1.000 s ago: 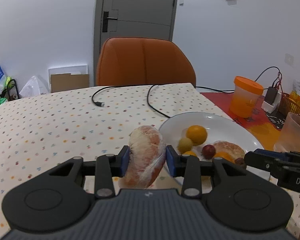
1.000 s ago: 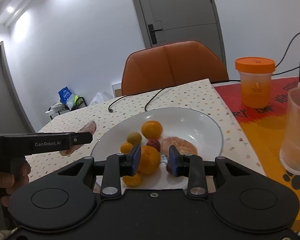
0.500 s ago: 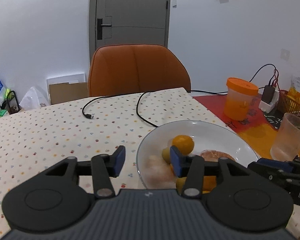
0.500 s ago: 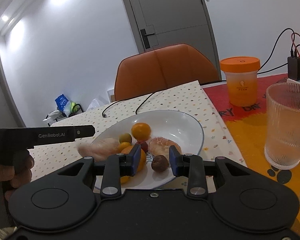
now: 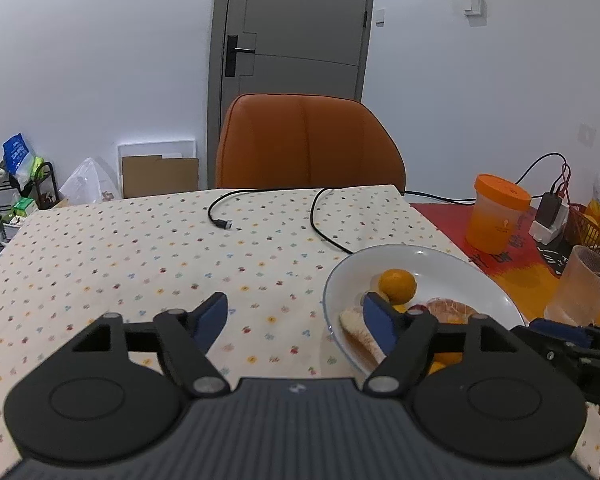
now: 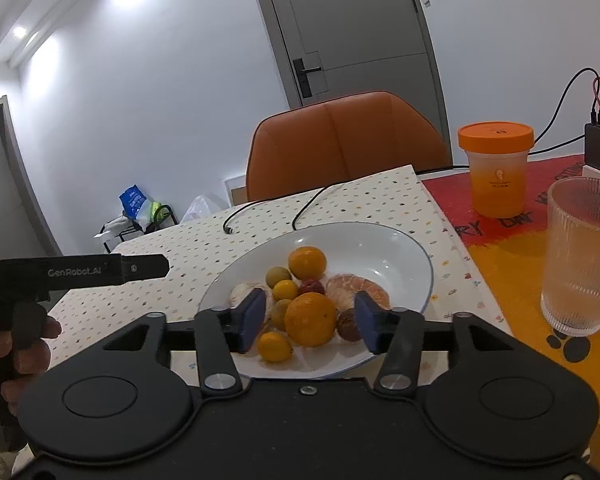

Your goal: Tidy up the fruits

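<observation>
My left gripper point(image 5: 294, 322) hangs over the dotted cloth of the worktop point(image 5: 140, 248), its fingers point(image 5: 211, 317) spread wide with nothing between them; the right-hand pad overlaps the near-left rim of the white plate point(image 5: 452, 264). My right gripper point(image 6: 309, 322) is likewise spread and empty, poised low over the plate's near edge. All fruit lies in the plate: a large orange point(image 6: 310, 324) nearest me, a second orange point(image 6: 307, 263) behind it, several small yellow fruits point(image 6: 275, 346), a peeled segment point(image 6: 246, 292) at the left rim, a peeled citrus point(image 6: 356, 290) to the right, two dark red fruits. The plate sits toward the worktop's right edge, a ribbed glass point(image 6: 582, 256) just beside it
</observation>
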{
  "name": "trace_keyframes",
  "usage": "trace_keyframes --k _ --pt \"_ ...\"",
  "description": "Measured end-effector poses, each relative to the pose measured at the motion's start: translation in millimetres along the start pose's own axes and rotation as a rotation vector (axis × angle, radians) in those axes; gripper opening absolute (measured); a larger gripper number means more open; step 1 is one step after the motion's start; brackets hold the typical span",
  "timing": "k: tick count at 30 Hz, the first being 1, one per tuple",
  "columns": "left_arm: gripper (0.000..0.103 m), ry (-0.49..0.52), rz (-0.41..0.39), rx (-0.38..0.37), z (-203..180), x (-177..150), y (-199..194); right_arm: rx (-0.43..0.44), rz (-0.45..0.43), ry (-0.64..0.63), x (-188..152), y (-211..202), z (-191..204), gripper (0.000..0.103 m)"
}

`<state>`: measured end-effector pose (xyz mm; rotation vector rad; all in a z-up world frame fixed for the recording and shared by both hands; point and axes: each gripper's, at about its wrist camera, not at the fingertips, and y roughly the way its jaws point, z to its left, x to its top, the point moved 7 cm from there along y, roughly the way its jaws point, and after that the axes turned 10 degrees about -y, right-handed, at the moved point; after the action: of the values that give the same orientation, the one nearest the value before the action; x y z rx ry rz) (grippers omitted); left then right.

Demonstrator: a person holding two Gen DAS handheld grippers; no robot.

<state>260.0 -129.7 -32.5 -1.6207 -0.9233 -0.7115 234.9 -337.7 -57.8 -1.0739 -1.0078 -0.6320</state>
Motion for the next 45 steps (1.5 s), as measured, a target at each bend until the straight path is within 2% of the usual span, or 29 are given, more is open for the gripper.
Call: trace_keyframes --k 5,13,19,22,25,29,41,45 --pt "0.083 -0.019 0.01 -0.004 10.0 -5.4 -13.6 -0.007 0.012 -0.011 -0.3 -3.6 9.8 0.064" --pt "0.096 -0.01 -0.01 -0.01 21.1 -12.0 -37.0 -0.015 0.018 -0.038 2.2 -11.9 29.0 0.077" --pt "0.101 -0.025 -0.004 0.01 36.8 -15.3 -53.4 -0.023 0.016 -0.046 5.9 -20.7 42.6 0.094" --pt "0.103 -0.005 -0.008 0.012 43.7 -18.0 -63.4 0.003 0.021 -0.029 6.3 -22.0 46.8 0.095" --pt "0.103 -0.035 0.001 0.018 52.9 -23.9 -70.3 -0.01 0.034 -0.039 6.3 -23.5 51.3 0.096" --pt "0.103 -0.046 -0.006 0.031 63.0 -28.5 -82.2 -0.029 0.041 -0.066 5.0 -28.5 60.3 0.103" --pt "0.103 -0.044 -0.012 0.075 86.5 -38.1 -115.4 -0.032 0.059 -0.06 2.2 -43.7 82.6 0.103" --pt "0.103 -0.062 -0.026 0.063 91.4 -38.3 -128.3 -0.031 0.056 -0.07 1.5 -49.3 89.9 0.103"
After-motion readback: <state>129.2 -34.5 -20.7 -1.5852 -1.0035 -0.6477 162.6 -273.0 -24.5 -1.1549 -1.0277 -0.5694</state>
